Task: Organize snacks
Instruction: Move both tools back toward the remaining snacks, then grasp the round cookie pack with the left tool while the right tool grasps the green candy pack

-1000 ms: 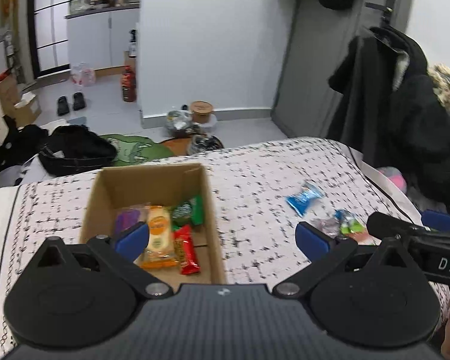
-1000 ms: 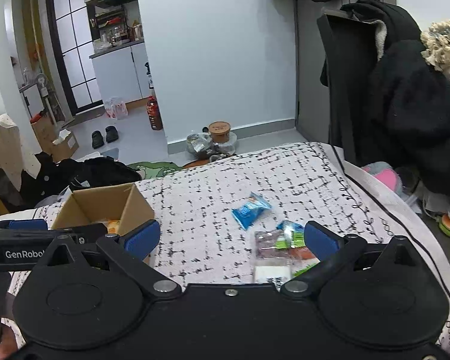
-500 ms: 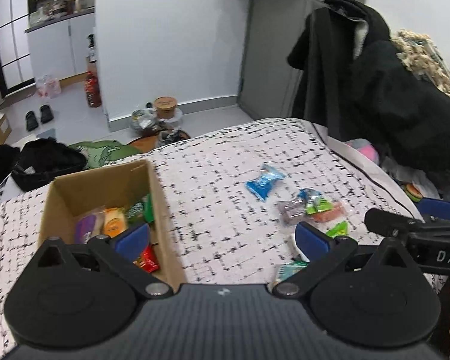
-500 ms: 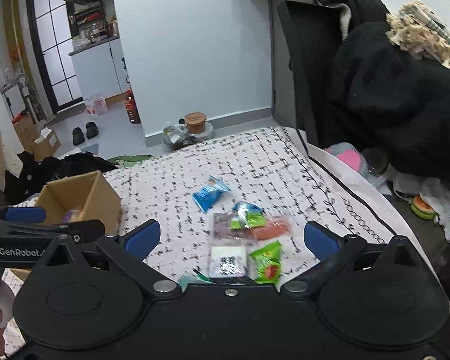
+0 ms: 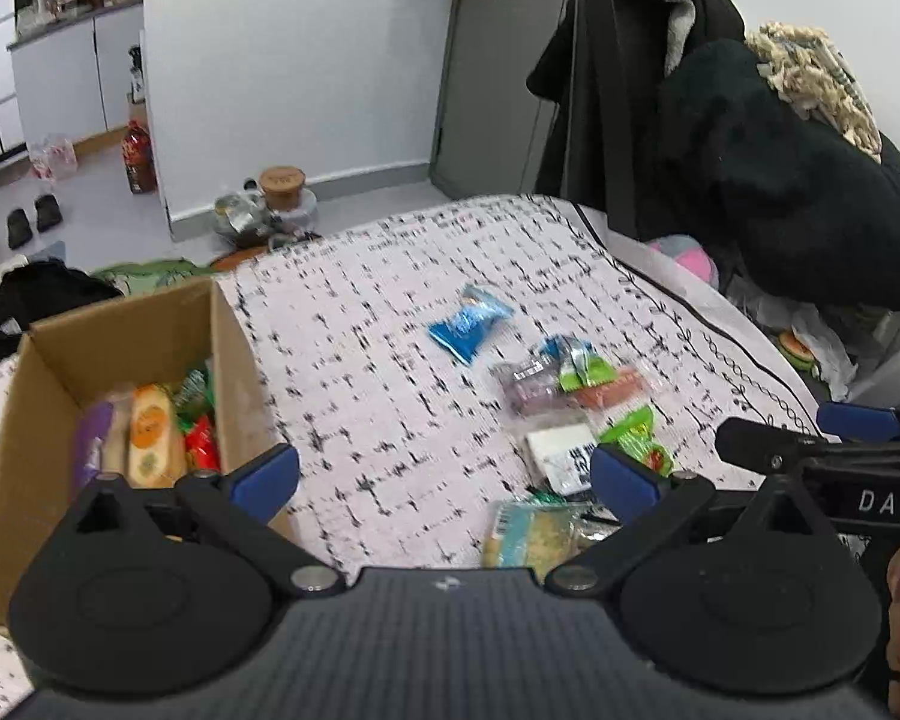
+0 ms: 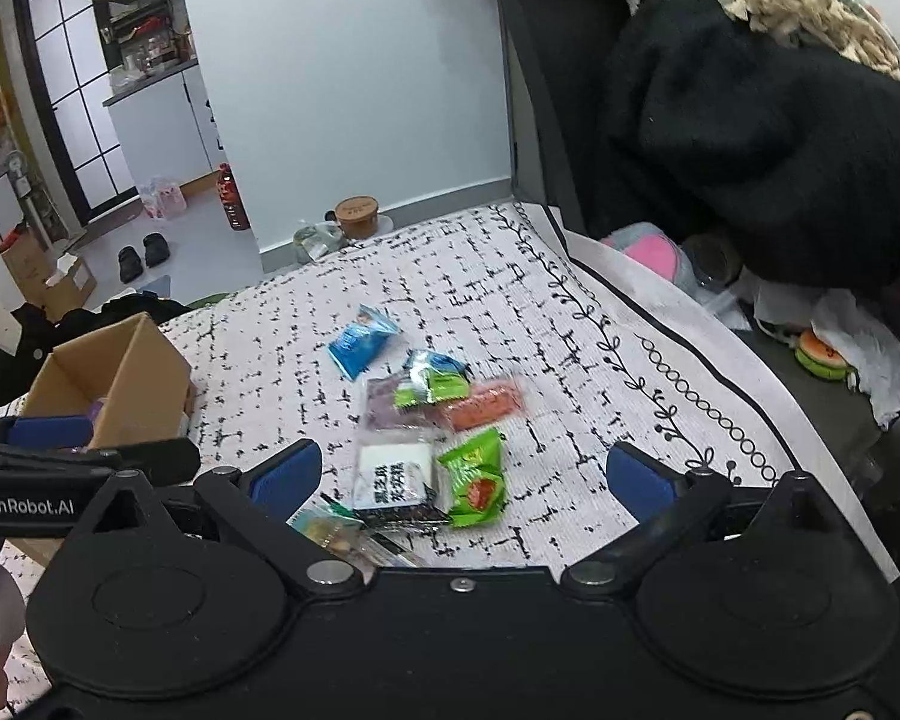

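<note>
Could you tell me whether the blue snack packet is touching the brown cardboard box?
Apart. In the left wrist view, bare patterned bedspread separates the blue snack packet from the brown cardboard box.

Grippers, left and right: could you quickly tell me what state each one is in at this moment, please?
Left gripper: open, holding nothing, above the patterned cloth.
Right gripper: open, holding nothing, over the loose snacks.
</note>
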A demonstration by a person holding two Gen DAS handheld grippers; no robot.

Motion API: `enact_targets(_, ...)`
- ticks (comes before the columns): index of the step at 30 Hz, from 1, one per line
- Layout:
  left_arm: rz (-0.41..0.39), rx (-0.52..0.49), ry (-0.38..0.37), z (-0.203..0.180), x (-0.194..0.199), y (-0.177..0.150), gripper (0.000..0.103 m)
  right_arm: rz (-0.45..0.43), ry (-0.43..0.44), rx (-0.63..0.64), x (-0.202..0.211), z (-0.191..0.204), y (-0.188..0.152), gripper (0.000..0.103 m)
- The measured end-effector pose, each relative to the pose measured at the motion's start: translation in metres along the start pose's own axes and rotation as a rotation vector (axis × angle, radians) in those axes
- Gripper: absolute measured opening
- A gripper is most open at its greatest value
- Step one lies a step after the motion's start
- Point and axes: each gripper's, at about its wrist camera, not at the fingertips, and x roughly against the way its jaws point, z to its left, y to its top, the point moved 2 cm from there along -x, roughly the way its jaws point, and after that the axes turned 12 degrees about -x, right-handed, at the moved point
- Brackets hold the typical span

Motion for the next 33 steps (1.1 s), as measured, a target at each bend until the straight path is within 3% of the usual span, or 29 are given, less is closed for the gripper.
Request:
enact_targets(17,0.109,0.003,-0.047,-0.018,-0.043,-0.014,0.1,0.095,-0.027,-0.022,-0.037,-0.021,-0.011,0.091)
enact_targets(23,0.163,0.01,-0.073,-0.025,-0.06,-0.02,0.094,0.118,-0.034,-0.033,-0.048,-0.03,-0.013,0.09)
enact_targets(29,0.23,-0.019,-0.077,-0.033,-0.077,-0.026,0.085,0.143,-0.032,-0.038,-0.057,-0.038,-0.017,0.088)
enact_targets(32,0.27,-0.005,-0.085,-0.033,-0.086,-0.031,0.076,0.161,-0.026,-0.037,-0.064,-0.037,-0.018,0.087)
enact_targets(33,0.285,-0.001,-0.086,-0.032,-0.089,-0.033,0.069,0.166,-0.025,-0.035,-0.066,-0.036,-0.019,0.086)
